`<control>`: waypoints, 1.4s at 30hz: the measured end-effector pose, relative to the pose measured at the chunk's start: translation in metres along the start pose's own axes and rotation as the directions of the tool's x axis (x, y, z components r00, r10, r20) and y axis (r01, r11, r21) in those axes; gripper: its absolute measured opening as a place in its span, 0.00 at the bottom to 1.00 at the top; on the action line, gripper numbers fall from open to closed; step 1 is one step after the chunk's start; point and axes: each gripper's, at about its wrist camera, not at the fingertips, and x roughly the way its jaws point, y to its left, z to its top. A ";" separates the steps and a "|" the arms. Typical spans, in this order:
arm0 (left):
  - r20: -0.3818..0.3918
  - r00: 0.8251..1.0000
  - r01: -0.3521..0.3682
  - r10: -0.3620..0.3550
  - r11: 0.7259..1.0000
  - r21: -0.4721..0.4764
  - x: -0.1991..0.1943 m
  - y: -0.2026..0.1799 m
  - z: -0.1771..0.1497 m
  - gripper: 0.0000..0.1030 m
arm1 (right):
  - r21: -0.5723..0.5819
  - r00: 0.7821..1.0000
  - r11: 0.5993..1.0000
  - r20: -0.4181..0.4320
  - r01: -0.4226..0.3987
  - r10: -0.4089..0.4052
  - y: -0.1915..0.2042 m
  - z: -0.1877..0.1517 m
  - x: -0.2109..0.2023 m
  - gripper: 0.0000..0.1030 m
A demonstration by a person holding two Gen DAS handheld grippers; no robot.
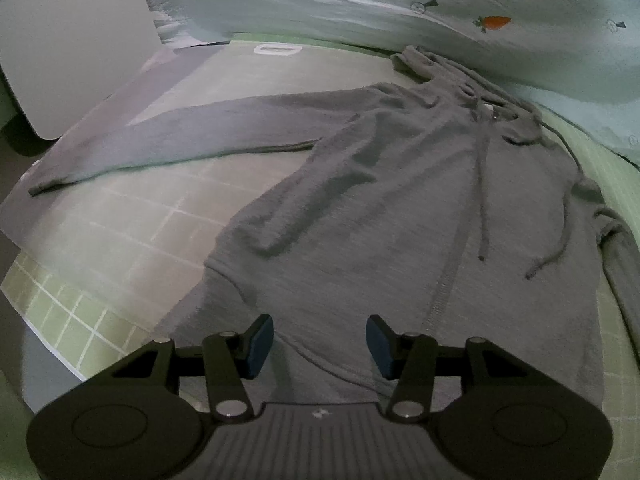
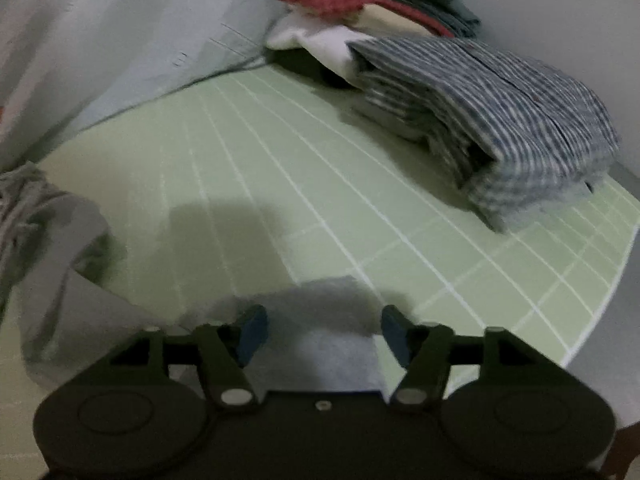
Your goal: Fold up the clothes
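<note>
Grey hoodie spread flat, front up, on green gridded sheet; hood end far, hem near; one long sleeve stretched straight out to left over grey folding board, cuff at its far left end; two drawstrings trail down chest, loose, slightly curved; central seam line runs down front toward hem; other sleeve falls along right edge, partly out of frame; in right wrist view, its grey cuff end lies flat on sheet, rest bunched at left
</note>
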 end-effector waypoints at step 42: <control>-0.008 0.996 -0.092 0.092 0.991 -0.095 -0.003 0.050 -0.004 0.57 | -0.038 0.947 0.953 0.130 0.301 -0.294 0.010 0.024 -0.039 0.77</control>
